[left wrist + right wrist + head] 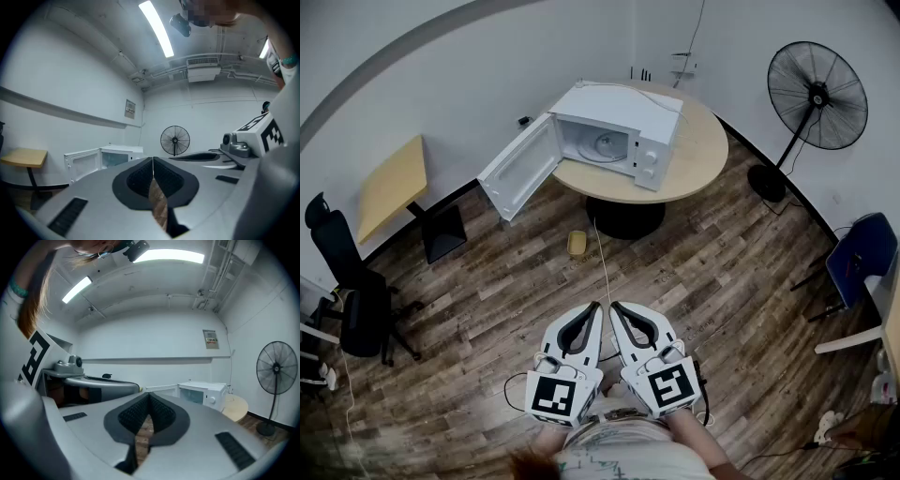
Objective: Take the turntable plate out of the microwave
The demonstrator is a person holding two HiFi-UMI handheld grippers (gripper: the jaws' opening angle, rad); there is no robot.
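Note:
A white microwave (pixel 619 133) stands on a round wooden table (pixel 698 159) across the room, its door (pixel 520 169) swung open to the left. Inside lies the glass turntable plate (pixel 607 145). Both grippers are held close to my body, far from the table. My left gripper (pixel 594 309) and right gripper (pixel 615 309) sit side by side, both shut with nothing between the jaws. The microwave (pixel 119 156) also shows small in the left gripper view and in the right gripper view, microwave (pixel 204 393).
A black standing fan (pixel 816 98) is right of the table. A small yellow object (pixel 577 244) lies on the wood floor before the table's base. A black office chair (pixel 342 286) and a yellow side table (pixel 391 186) stand at left, a blue chair (pixel 862 255) at right.

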